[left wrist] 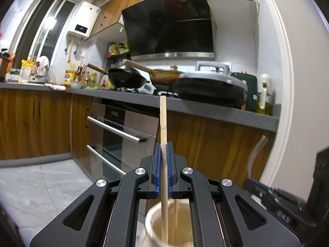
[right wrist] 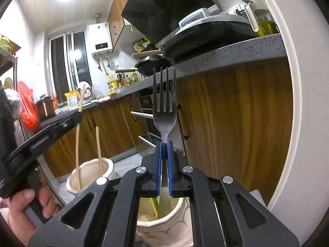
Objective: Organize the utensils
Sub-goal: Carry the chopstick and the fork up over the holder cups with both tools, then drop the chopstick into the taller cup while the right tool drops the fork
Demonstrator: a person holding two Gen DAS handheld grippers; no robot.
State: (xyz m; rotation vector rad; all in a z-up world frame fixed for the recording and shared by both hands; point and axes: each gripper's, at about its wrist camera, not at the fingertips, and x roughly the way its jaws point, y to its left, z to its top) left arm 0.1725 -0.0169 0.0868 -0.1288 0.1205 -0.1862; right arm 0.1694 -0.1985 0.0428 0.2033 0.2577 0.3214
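My left gripper point(left wrist: 163, 148) is shut on a wooden chopstick point(left wrist: 163, 119) that stands upright. Its lower end reaches down into a cream ceramic jar point(left wrist: 152, 224), where a second chopstick point(left wrist: 175, 214) leans. My right gripper point(right wrist: 163, 146) is shut on a metal fork point(right wrist: 164, 107) just below its head, tines up. The fork's handle runs down into another cream jar point(right wrist: 174, 224), which also holds a green utensil point(right wrist: 154, 204). In the right wrist view the chopstick jar point(right wrist: 90, 175) sits to the left, with the left gripper point(right wrist: 77, 114) above it and a person's hand point(right wrist: 22, 218) on its handle.
A grey countertop point(left wrist: 205, 111) runs ahead with a black wok point(left wrist: 127, 78), a frying pan point(left wrist: 164, 76), a lidded electric pan point(left wrist: 209, 86) and an oil bottle point(left wrist: 265, 94). Below are wooden cabinets point(left wrist: 30, 121) and an oven point(left wrist: 119, 129). A white door frame point(left wrist: 285, 103) stands right.
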